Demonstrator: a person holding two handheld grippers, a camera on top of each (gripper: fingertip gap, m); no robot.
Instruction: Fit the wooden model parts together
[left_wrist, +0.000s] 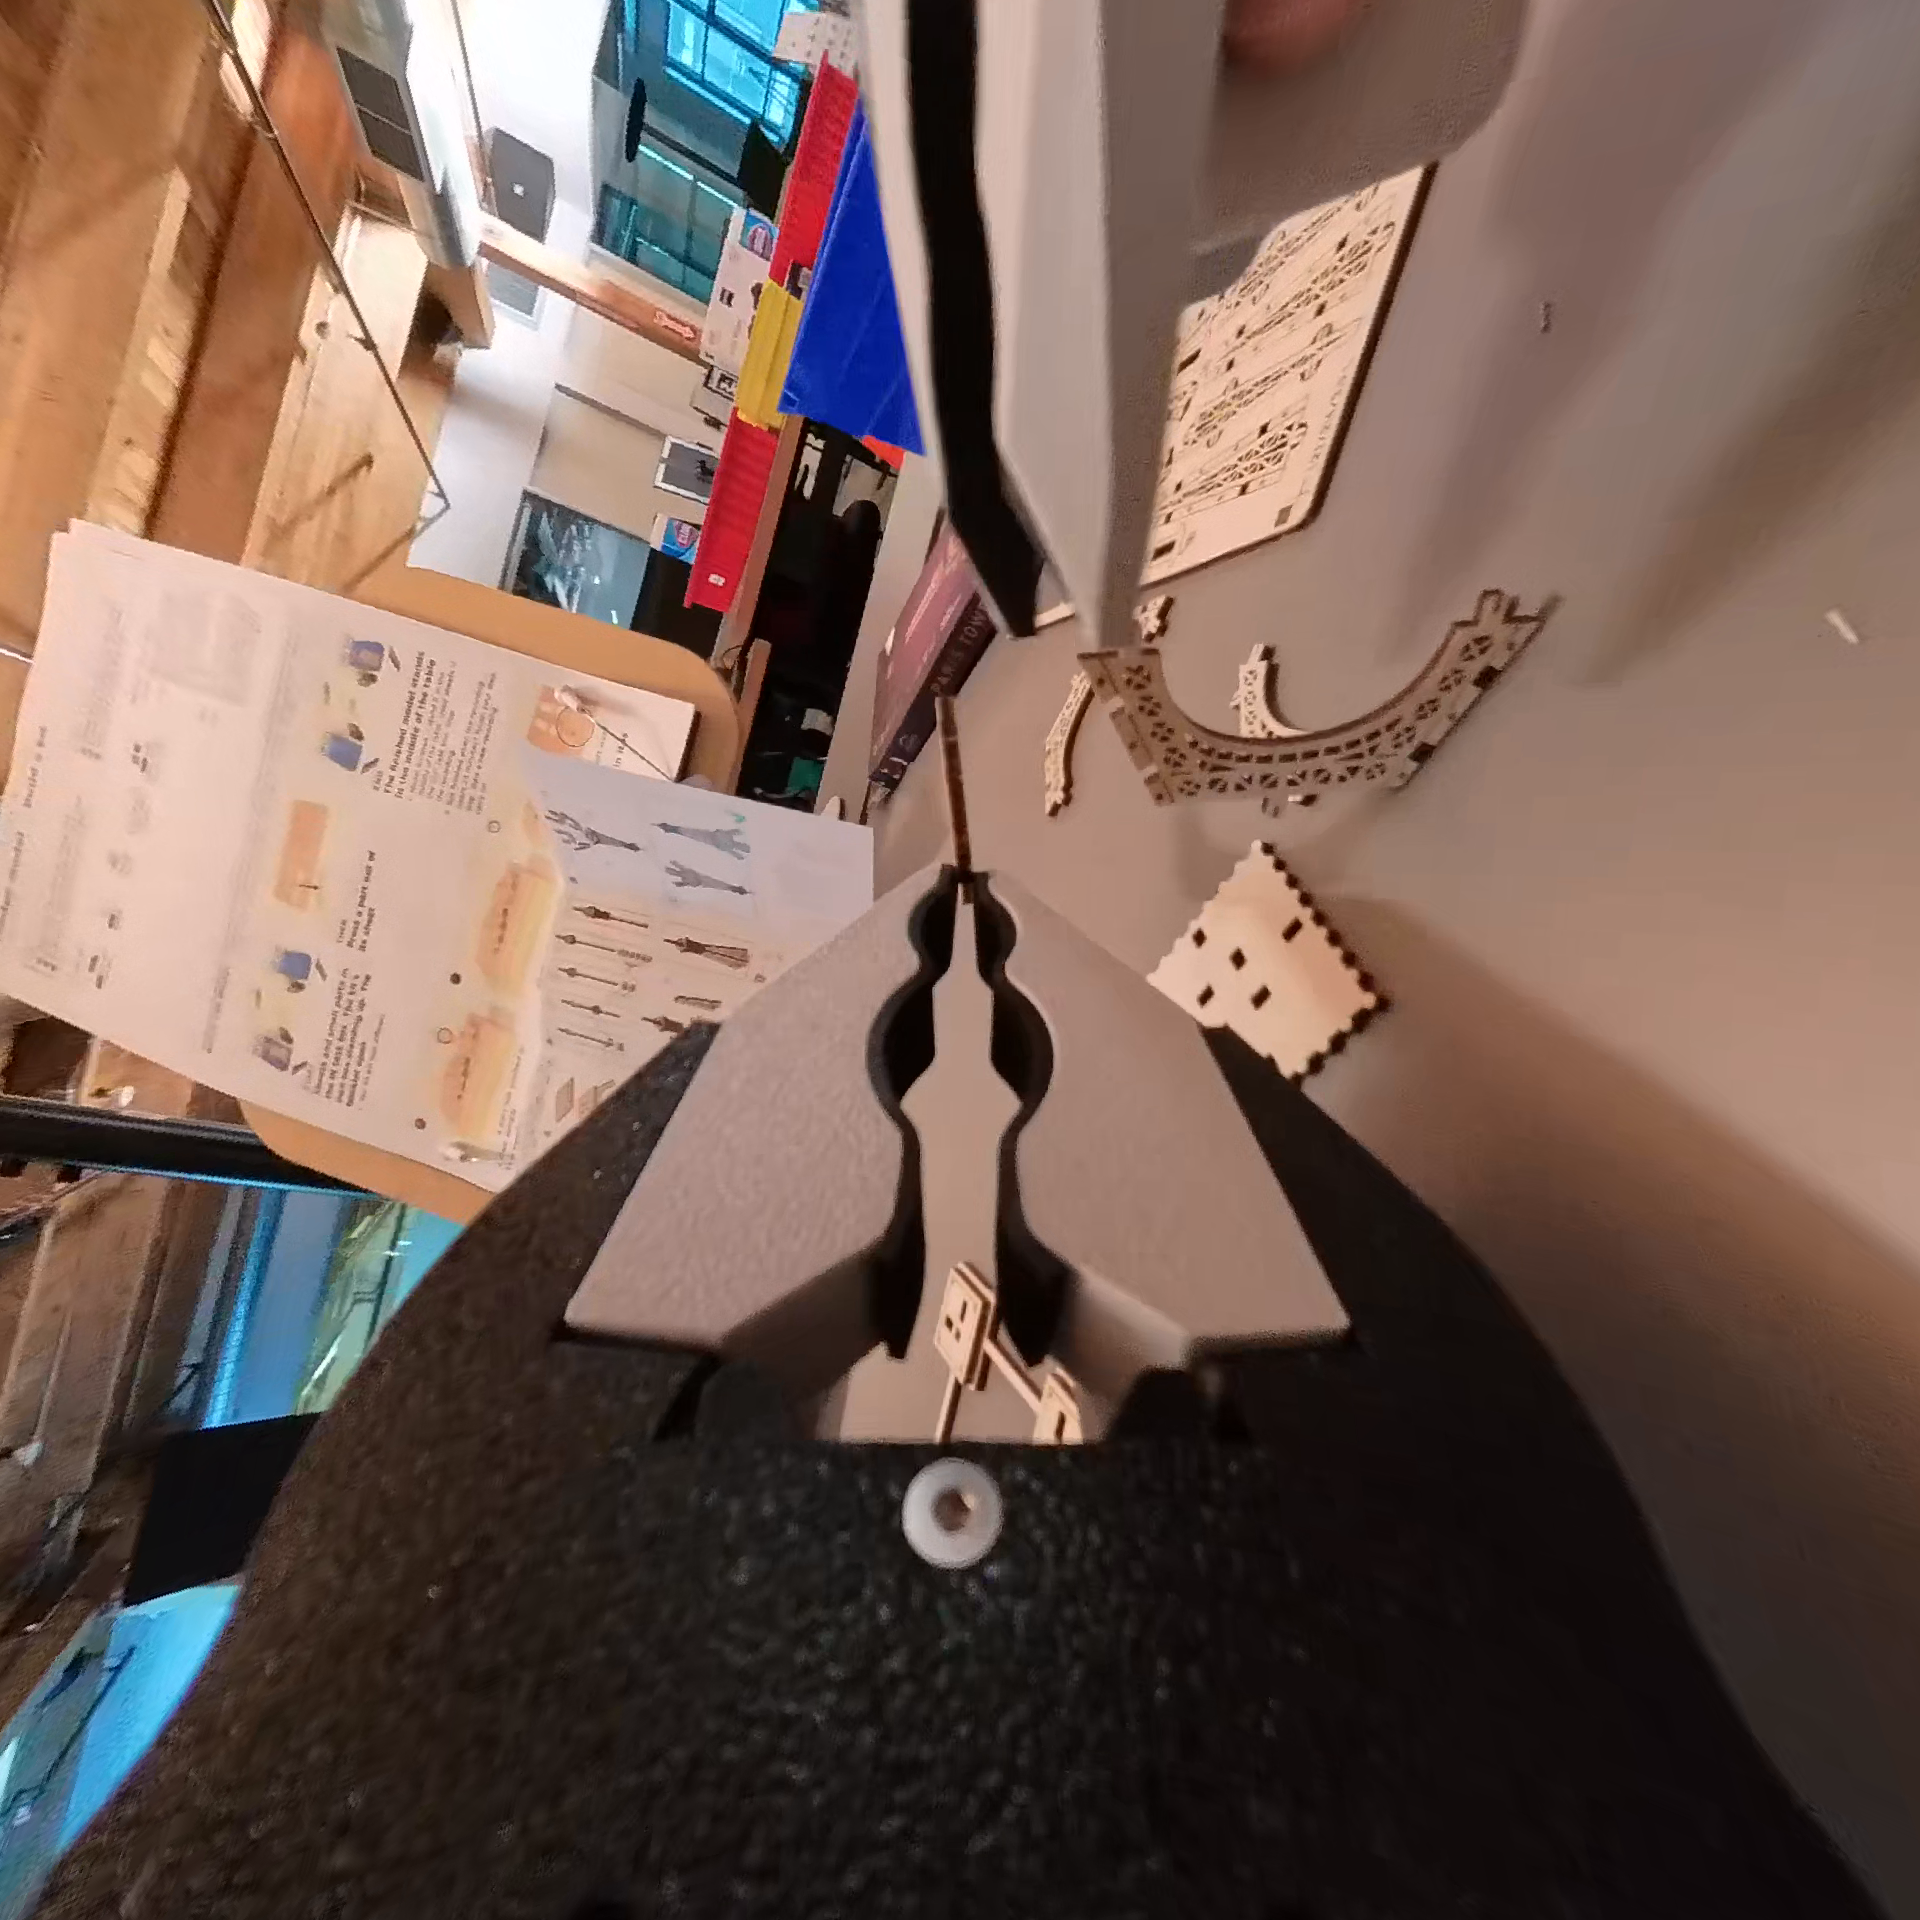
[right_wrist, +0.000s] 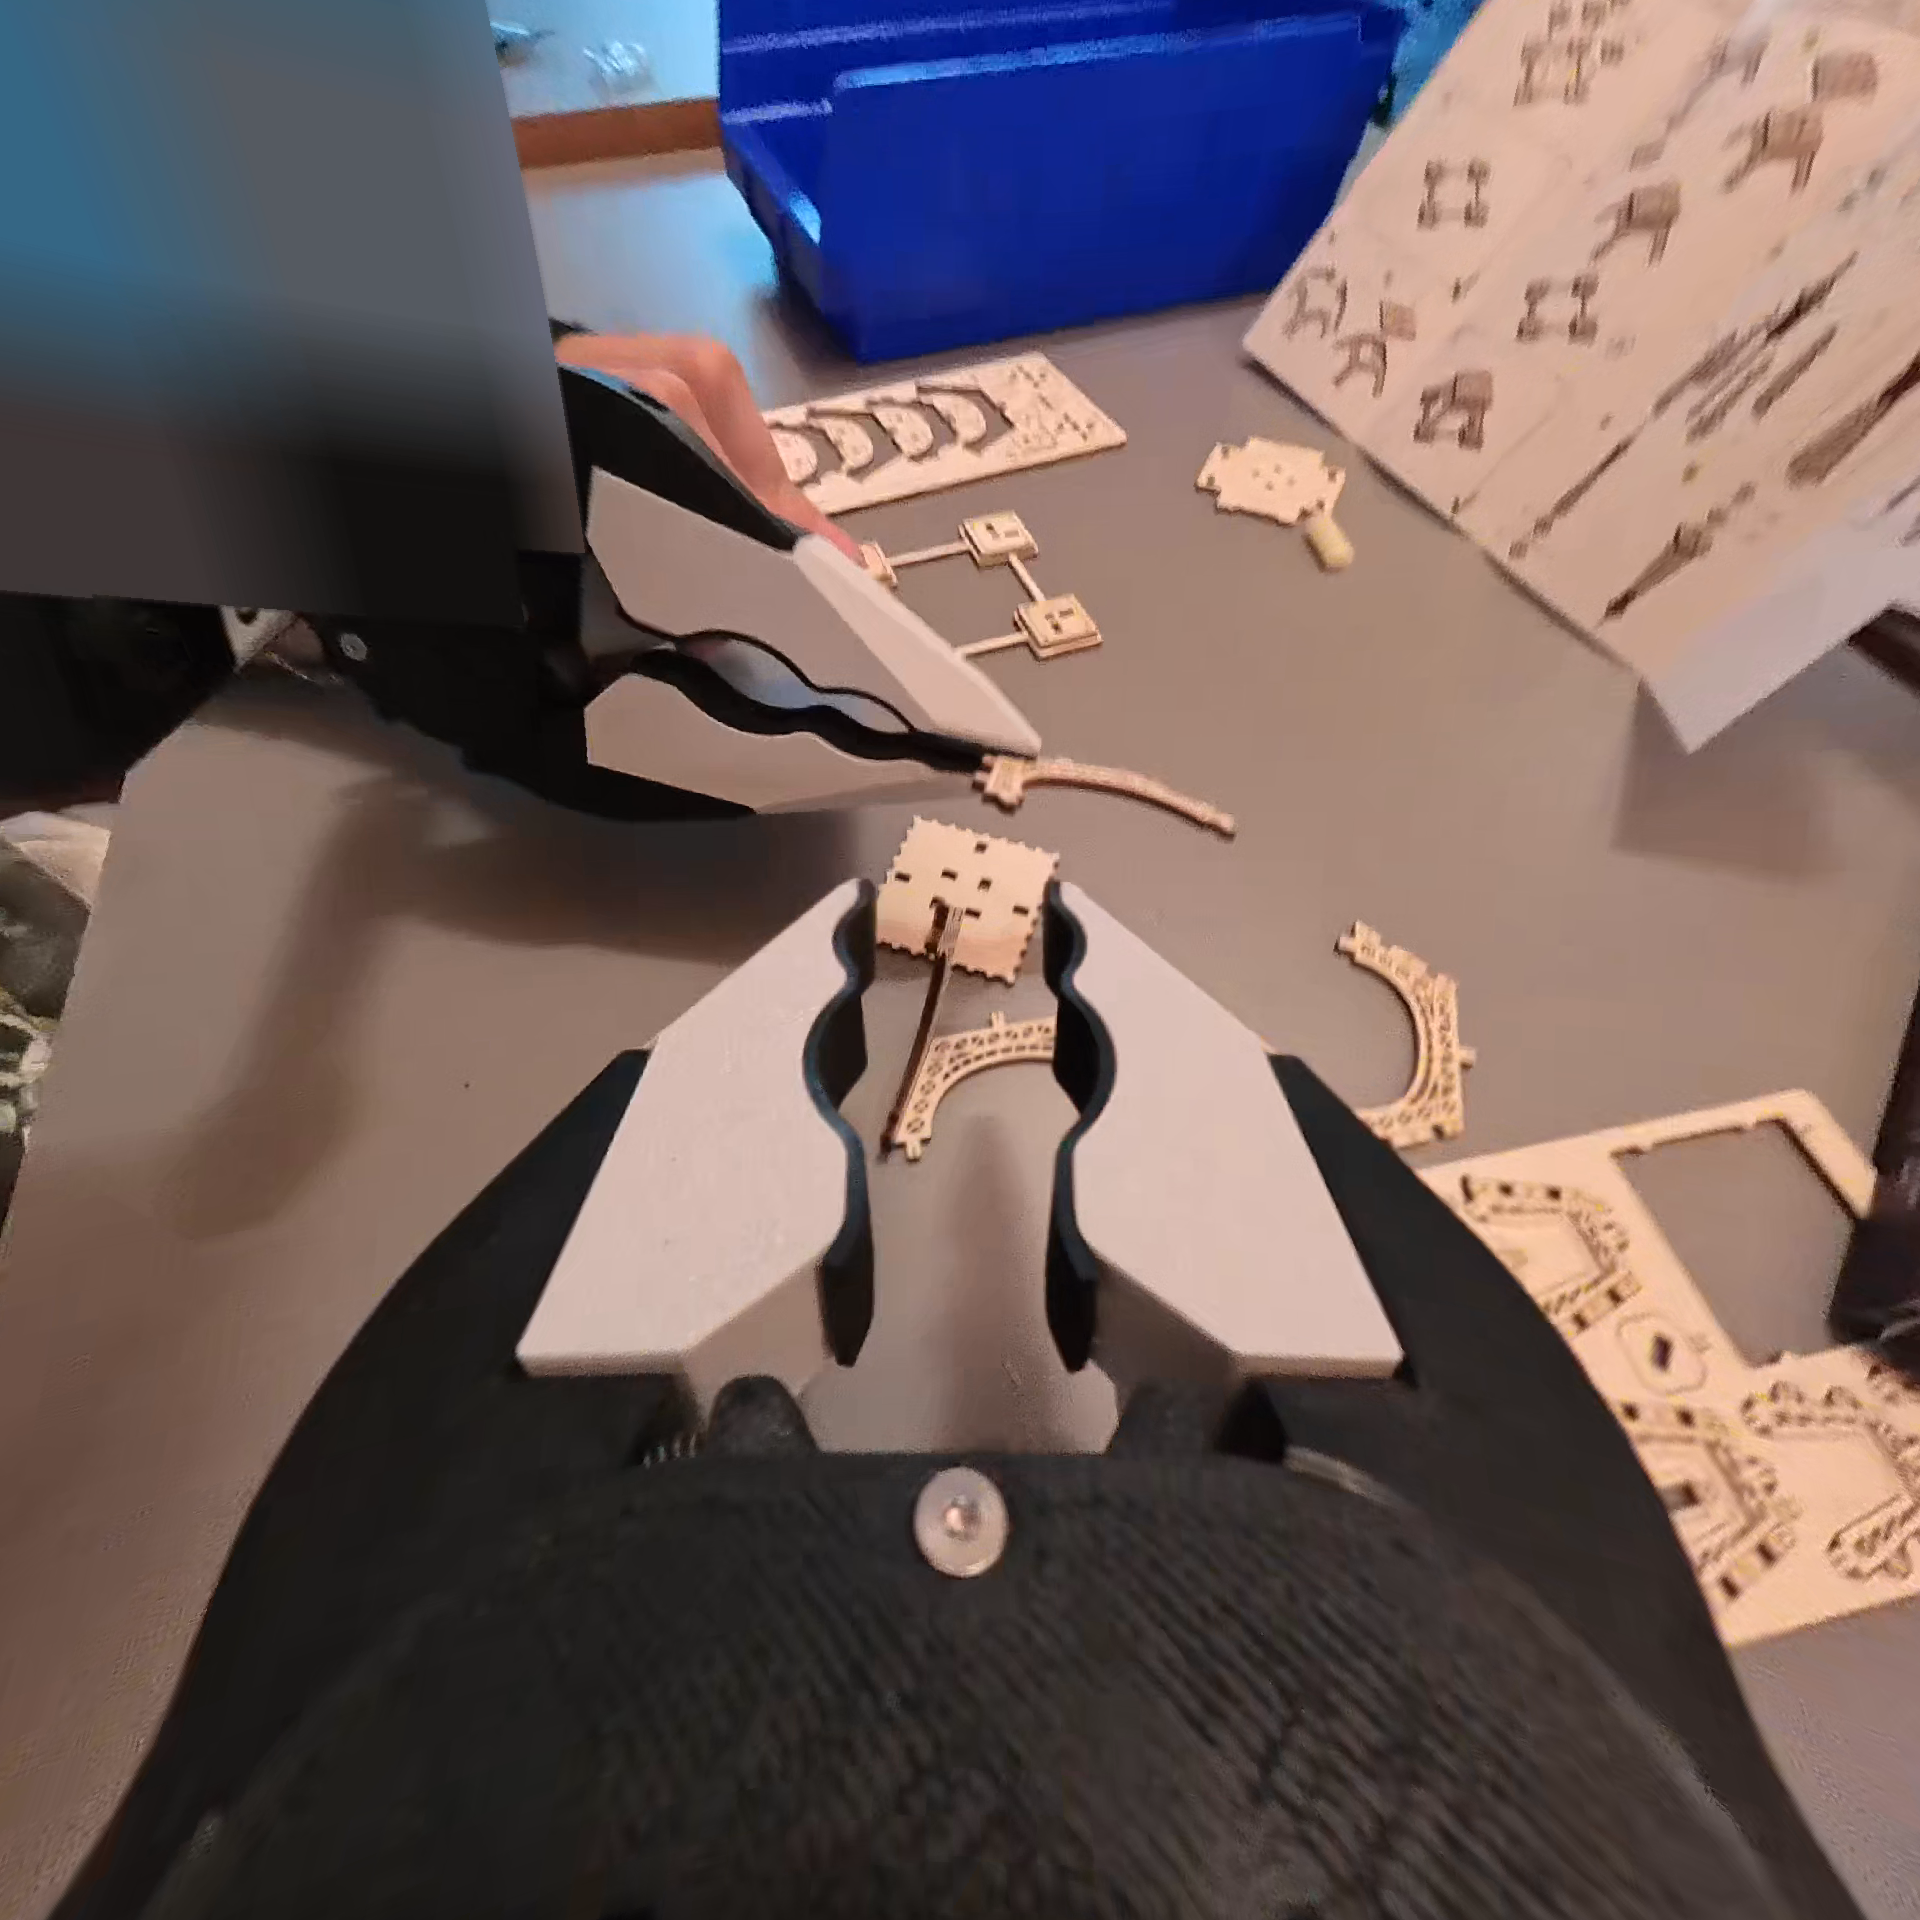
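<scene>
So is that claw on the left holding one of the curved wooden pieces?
Yes, the left claw is pinched shut on one end of a curved wooden strip, lifted above the table.

From my remote station I see a grey desk (right_wrist: 1455, 748) under soft, even light, shadows falling faint across its matte top. Beyond its edge, warm wooden wall panelling (left_wrist: 125, 343) rises beside a rounded pale wooden tabletop (left_wrist: 665, 665). Farther off, tall windows (left_wrist: 717, 114) glow teal with daylight, and a white wall (left_wrist: 499, 436) stands between them and the timber. A blue plastic bin (right_wrist: 1039, 177) sits at the desk's far side; bright panels (left_wrist: 769, 364) of red and yellow stand behind it.
</scene>
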